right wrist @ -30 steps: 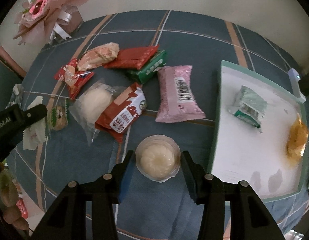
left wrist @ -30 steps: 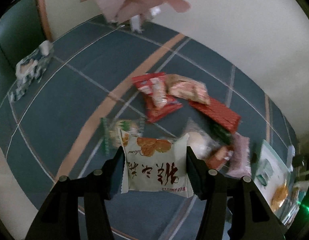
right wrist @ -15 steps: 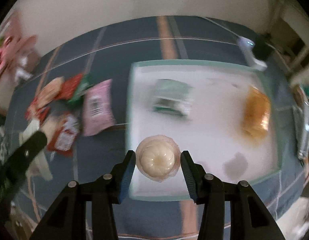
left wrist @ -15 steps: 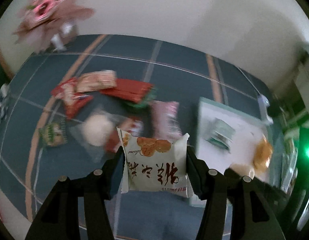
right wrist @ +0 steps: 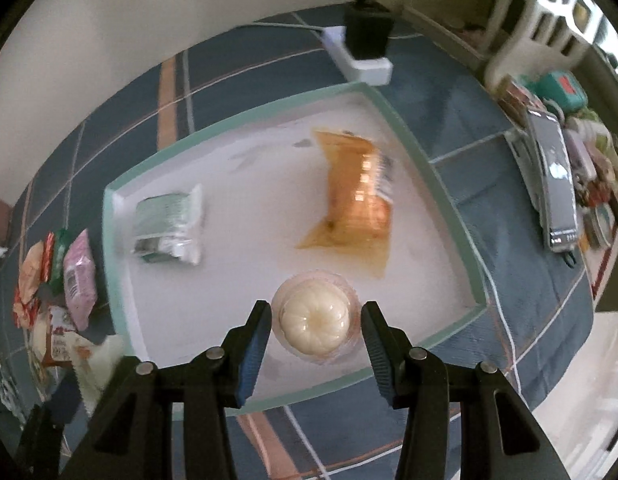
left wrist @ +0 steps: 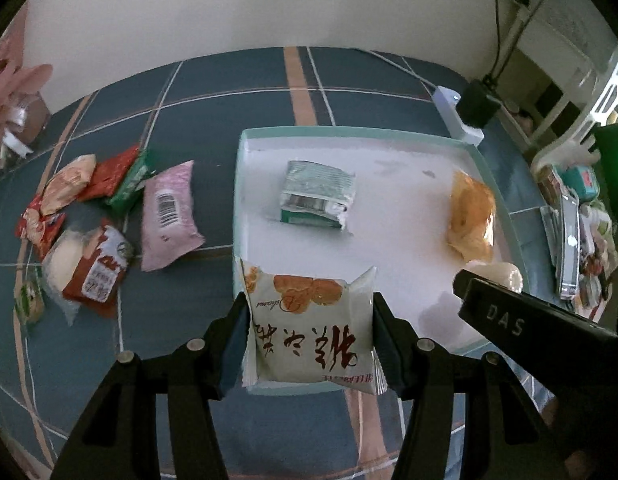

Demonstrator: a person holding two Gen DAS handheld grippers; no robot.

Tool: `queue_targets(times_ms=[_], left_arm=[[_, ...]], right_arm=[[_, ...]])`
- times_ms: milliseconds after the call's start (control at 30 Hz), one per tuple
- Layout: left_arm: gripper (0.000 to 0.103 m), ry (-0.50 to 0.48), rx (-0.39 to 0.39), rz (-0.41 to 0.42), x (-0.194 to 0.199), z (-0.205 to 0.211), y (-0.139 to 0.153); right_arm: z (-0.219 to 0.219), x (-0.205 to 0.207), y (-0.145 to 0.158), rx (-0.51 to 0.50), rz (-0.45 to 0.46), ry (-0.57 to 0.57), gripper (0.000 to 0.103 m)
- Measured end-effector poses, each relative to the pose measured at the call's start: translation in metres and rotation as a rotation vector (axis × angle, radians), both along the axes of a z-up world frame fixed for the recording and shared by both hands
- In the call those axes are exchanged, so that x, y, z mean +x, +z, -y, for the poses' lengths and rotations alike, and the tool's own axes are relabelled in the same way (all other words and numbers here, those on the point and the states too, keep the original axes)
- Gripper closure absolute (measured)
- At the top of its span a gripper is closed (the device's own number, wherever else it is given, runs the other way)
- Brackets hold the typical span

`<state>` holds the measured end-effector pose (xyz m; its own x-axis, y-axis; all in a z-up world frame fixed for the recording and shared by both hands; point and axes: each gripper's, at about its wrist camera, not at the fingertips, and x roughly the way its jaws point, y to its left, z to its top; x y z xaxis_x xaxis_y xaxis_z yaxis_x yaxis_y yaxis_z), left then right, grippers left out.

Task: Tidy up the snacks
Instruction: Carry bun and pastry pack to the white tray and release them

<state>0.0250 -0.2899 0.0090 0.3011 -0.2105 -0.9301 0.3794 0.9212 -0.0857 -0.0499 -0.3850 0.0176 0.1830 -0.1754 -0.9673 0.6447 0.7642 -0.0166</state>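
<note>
My left gripper [left wrist: 309,332] is shut on a white snack packet with red characters [left wrist: 311,332], held over the near edge of the white tray with a teal rim [left wrist: 239,200]. My right gripper [right wrist: 314,322] stands with its jaws slightly apart from a clear cup of pale jelly [right wrist: 314,316], which sits over the tray's [right wrist: 117,280] near right part; whether it rests on the tray I cannot tell. A green packet [left wrist: 317,192] and an orange packet [left wrist: 471,216] lie in the tray. The right gripper's finger [left wrist: 521,320] shows in the left wrist view.
Several loose snacks lie on the blue checked cloth left of the tray: a pink packet [left wrist: 167,216], a red-and-white packet [left wrist: 99,272], red and green ones [left wrist: 121,174]. A power strip with a black plug [right wrist: 363,46] lies behind the tray. Clutter [right wrist: 557,184] lies at the right.
Both grippers have swung right from the snack pile to over the tray. The right jaws have opened slightly off the jelly cup. The left still holds its packet.
</note>
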Motion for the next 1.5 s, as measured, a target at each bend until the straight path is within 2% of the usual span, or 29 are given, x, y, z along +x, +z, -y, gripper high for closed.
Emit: queue_targets(times_ms=[233,500,667,1067,1200,1267,1300,1500], left_arm=[[0.044,-0.022,0.034,0.001,0.004,0.011,-0.016],[0.044,-0.038,0.072,-0.043,0.011,0.019,-0.049],[0.044,-0.038,0.07,-0.077,0.012,0.02,-0.063],[0.043,-0.067,0.1,-0.045,0.006,0.027,-0.067],[0.035,-0.077,0.093,-0.048,0.003,0.028,-0.067],[0.028,-0.072,0.09,-0.056,0.004,0.028,-0.068],[0.026,-0.068,0.09,-0.058,0.005,0.027,-0.069],[0.02,-0.068,0.058,-0.083,0.007,0.024,-0.067]], right_arm=[[0.008,0.001,-0.013,0.022,-0.023,-0.007,0.053],[0.014,0.002,-0.037,0.066,-0.082,-0.019,0.053],[0.018,0.003,-0.051,0.09,-0.109,-0.035,0.053],[0.01,0.01,-0.057,0.077,-0.126,-0.034,0.053],[0.01,0.013,-0.058,0.077,-0.13,-0.037,0.052],[0.009,0.013,-0.058,0.076,-0.14,-0.041,0.044],[0.009,0.015,-0.06,0.079,-0.151,-0.041,0.035],[0.01,0.017,-0.058,0.074,-0.158,-0.044,0.03]])
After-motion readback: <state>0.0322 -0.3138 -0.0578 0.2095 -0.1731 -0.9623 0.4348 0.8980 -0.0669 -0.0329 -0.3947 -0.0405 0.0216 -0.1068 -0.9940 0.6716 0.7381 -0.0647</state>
